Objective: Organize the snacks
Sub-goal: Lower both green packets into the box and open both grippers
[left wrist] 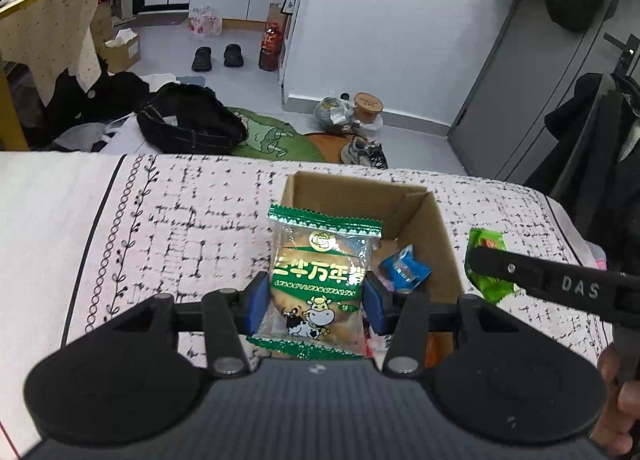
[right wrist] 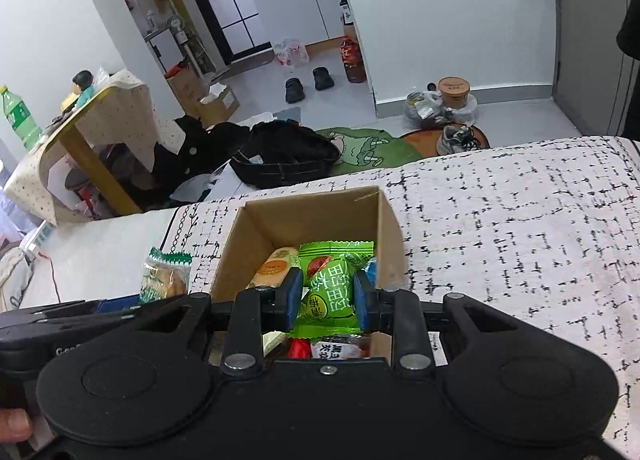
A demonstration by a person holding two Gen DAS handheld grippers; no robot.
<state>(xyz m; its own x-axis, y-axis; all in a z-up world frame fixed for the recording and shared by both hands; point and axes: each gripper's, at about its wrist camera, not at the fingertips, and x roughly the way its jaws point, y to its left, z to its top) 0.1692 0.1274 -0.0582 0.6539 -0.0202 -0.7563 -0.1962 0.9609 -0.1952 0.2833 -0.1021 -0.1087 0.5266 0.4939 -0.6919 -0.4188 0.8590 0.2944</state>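
My left gripper point(left wrist: 316, 300) is shut on a clear biscuit packet with green ends and a cartoon cow point(left wrist: 318, 280), held upright over the left edge of an open cardboard box point(left wrist: 436, 215). A blue wrapped snack point(left wrist: 404, 268) lies inside the box. My right gripper point(right wrist: 327, 300) is shut on a bright green snack packet point(right wrist: 330, 288) above the same cardboard box point(right wrist: 308, 215), which holds several snacks, among them an orange-labelled packet point(right wrist: 274, 268). From the right wrist, the biscuit packet point(right wrist: 164, 276) shows left of the box. From the left wrist, the green snack packet point(left wrist: 486, 260) shows at the right.
The box stands on a bed cover point(left wrist: 180, 219) printed with black marks, near its far edge. Beyond lie a black bag point(left wrist: 188, 119), a green mat point(left wrist: 276, 137), shoes point(left wrist: 218, 55) and a covered table point(left wrist: 44, 31). A person's hand point(left wrist: 620, 400) holds the right tool.
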